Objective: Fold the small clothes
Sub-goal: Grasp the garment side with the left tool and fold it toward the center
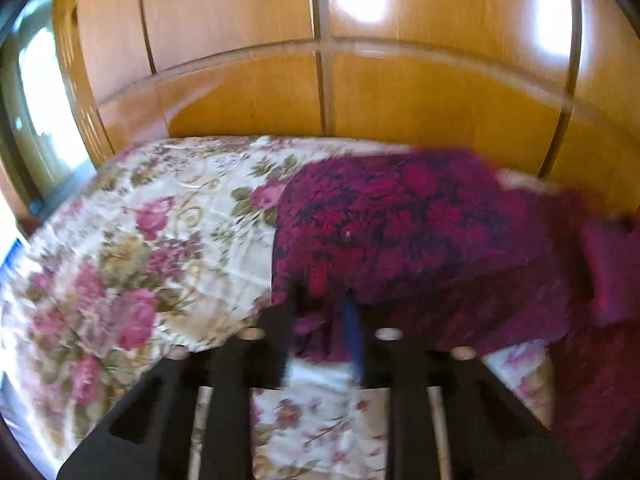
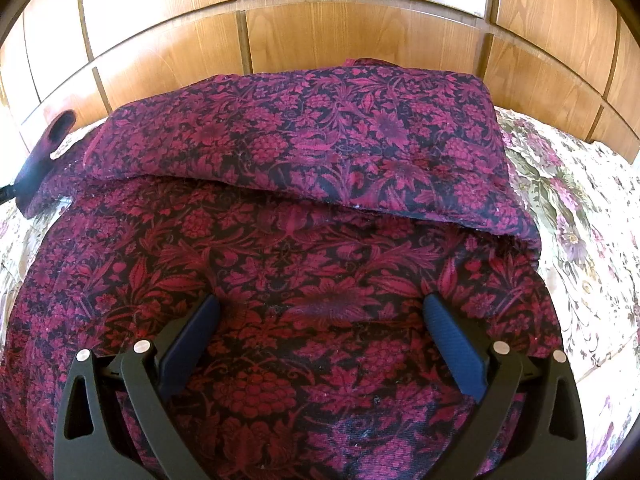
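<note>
A dark red garment with a crimson flower pattern (image 2: 304, 240) lies on the bed; its far part is folded back over itself (image 2: 304, 136). In the left wrist view the garment (image 1: 400, 220) is blurred by motion. My left gripper (image 1: 324, 312) is shut on the garment's left edge and holds it a little above the cover. It shows at the far left of the right wrist view (image 2: 44, 156). My right gripper (image 2: 320, 312) is open and empty, just above the middle of the garment.
The bed has a white cover with pink roses (image 1: 132, 248), also seen at the right of the right wrist view (image 2: 584, 216). A wooden wardrobe (image 2: 320, 20) stands right behind the bed. A window (image 1: 36, 112) is at the left.
</note>
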{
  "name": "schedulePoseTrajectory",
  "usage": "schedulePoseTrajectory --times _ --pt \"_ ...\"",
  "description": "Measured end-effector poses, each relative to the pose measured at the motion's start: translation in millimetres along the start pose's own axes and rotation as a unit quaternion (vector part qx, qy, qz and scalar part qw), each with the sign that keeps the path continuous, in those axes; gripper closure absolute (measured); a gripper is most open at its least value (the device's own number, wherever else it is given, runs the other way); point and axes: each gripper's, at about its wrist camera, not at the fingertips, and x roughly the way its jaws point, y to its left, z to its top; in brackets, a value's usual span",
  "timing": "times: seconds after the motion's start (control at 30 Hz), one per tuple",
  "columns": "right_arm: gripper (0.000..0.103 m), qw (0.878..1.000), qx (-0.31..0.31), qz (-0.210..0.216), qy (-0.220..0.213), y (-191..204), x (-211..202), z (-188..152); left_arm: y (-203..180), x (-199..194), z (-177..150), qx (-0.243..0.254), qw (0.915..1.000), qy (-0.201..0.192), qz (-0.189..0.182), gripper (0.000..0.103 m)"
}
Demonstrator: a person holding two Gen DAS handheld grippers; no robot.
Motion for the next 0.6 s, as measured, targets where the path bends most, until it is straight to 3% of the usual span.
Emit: schedulePoseTrajectory --times 0.1,0.2,0.33,0.4,0.5,0.6 --pt "0.002 1.000 -0.001 -0.001 0.000 0.5 0.2 0.1 -4.1 -21.3 10.9 -0.050 0.9948 -0.015 -0.087 0.091" --pt "0.002 1.000 -0.001 -0.002 -0.001 1.8 -0.1 -0.6 -32.2 -49.7 15.1 -0.046 0.9834 -0.031 -0.173 0.091" --pt "0.002 1.000 -0.001 -0.002 -0.001 1.7 0.1 -0.5 -70.0 -65.5 15.4 -0.055 0.9559 -0.022 -0.288 0.092" --pt "0.002 1.000 -0.001 -0.002 -0.001 2.2 0.2 -0.7 -92.4 -66.5 12.5 -0.055 0.9430 -0.010 -0.328 0.092" --pt "0.002 1.000 -0.001 -0.001 -0.001 2.0 0.3 -0.8 -134.0 -61.2 1.2 -0.032 0.9357 0.011 -0.351 0.092" --pt "0.002 1.000 0.000 0.000 -0.002 1.4 0.3 -0.5 -175.7 -49.6 -13.6 0.000 0.9361 0.041 -0.349 0.092"
